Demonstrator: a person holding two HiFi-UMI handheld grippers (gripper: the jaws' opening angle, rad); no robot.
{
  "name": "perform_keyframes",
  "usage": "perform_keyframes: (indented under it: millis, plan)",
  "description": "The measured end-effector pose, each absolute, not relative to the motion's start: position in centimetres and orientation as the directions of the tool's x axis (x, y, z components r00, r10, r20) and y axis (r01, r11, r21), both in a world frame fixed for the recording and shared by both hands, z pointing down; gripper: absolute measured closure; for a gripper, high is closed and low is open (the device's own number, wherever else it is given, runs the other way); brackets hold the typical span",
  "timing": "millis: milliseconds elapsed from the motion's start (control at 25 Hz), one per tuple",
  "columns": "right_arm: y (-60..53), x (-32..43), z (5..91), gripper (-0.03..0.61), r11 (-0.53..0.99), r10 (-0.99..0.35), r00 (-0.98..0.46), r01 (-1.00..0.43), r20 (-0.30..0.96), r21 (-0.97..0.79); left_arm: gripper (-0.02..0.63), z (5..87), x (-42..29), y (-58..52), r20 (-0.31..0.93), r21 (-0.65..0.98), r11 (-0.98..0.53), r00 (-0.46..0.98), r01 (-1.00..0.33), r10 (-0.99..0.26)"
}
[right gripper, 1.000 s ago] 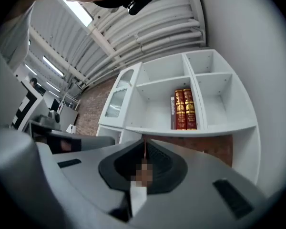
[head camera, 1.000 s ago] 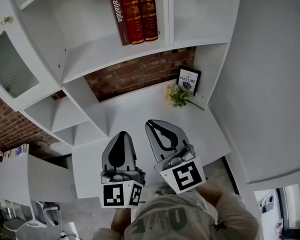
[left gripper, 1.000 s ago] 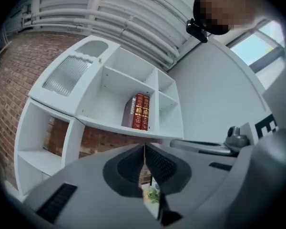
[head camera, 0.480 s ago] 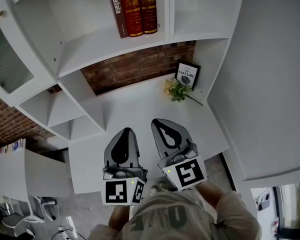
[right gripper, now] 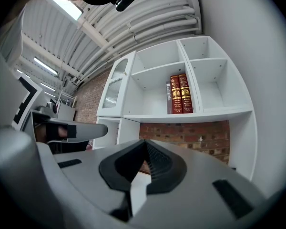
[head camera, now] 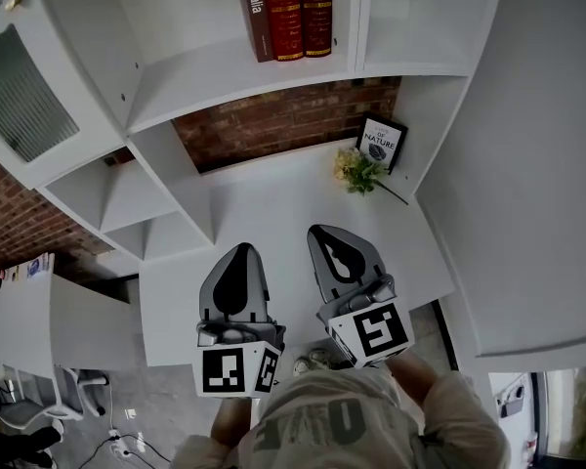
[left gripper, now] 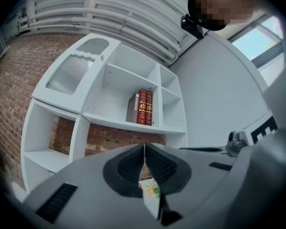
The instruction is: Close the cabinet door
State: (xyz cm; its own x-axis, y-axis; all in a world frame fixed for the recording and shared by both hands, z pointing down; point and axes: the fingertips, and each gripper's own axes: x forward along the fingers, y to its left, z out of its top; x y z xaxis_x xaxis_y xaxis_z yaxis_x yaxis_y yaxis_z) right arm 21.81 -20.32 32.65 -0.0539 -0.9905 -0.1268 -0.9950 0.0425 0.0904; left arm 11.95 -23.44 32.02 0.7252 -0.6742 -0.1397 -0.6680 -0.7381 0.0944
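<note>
Both grippers are being held out level just in front of the person's shirt [head camera: 317, 423], side by side over the near edge of the white counter [head camera: 273, 218].
- left gripper [head camera: 240, 257]: jaws are pressing together tip to tip, nothing between them (its own view [left gripper: 144, 149] is showing the same)
- right gripper [head camera: 324, 237]: jaws are likewise meeting fully and gripping nothing [right gripper: 145, 144]

Neither is touching the counter or the shelf unit.

Further back on the counter, a small bunch of flowers [head camera: 359, 172] is lying at the right rear corner, and a framed "OF NATURE" card [head camera: 382, 145] is leaning just behind it against the brick wall [head camera: 273, 125].

One shelf up, three books [head camera: 291, 13] are standing upright, two red and one brown.

The cabinet door [head camera: 20, 91], a ribbed-glass panel with a small knob [head camera: 15, 3], is sitting on the top-left compartment of the unit, well apart from both grippers. In both gripper views it is looking flush with the frame [left gripper: 69, 75].
</note>
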Motion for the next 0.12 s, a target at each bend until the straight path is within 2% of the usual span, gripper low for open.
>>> perform_keyframes:
  millis: [120]
  plan:
    - [-20.4, 21.45, 32.96, 0.561, 0.048, -0.991, -0.059, -0.995, -0.122, 0.093, 0.594, 32.35, 11.65, -23.73, -0.131, 0.1, -0.734, 0.722, -0.672, -0.679]
